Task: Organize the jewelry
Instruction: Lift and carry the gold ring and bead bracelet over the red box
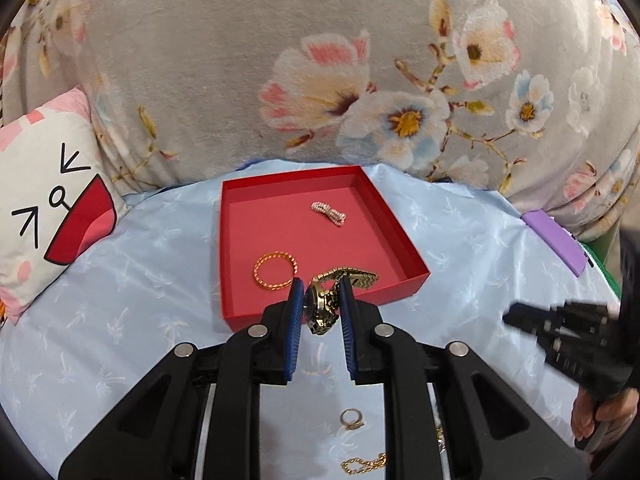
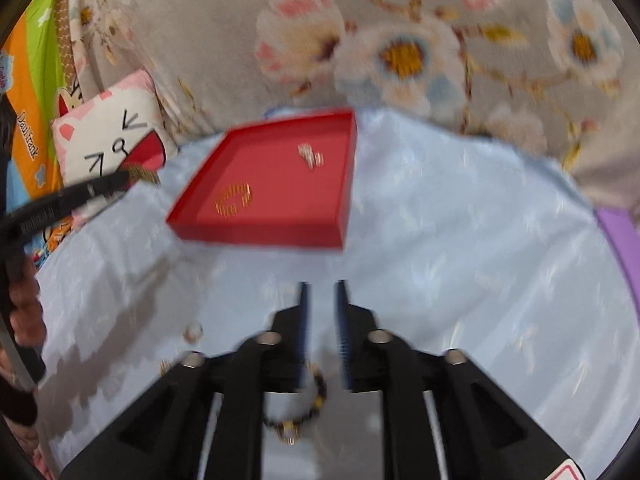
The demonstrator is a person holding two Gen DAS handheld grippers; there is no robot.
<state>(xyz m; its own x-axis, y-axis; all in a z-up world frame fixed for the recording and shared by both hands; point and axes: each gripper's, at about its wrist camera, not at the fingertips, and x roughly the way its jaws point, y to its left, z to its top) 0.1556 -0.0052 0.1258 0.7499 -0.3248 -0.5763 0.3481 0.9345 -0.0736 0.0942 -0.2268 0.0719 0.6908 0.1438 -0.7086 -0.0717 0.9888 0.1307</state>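
Left wrist view: the left gripper (image 1: pixel 320 300) clamps a gold wristwatch (image 1: pixel 326 306) above the near edge of the red tray (image 1: pixel 404 248), which holds 1 gold bangle (image 1: pixel 276 276) and 1 pink beaded bracelet (image 1: pixel 329 213). Likely next: move forward, then release. Right gripper (image 2: pixel 322 292) (blurred) is parted and empty; 1 ring (image 1: pixel 352 418) and 1 chain (image 1: pixel 364 464) wait on the blue cloth (image 1: pixel 480 280).

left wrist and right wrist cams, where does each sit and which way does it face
Left wrist: rides the left gripper, facing forward over the red tray; its fingers clamp a gold watch; the right gripper shows at right.
Right wrist: rides the right gripper, jaws apart and empty, facing the tray from its right, blurred; the left gripper shows at left.
Shared: tray, gold bangle, cat pillow, blue cloth.
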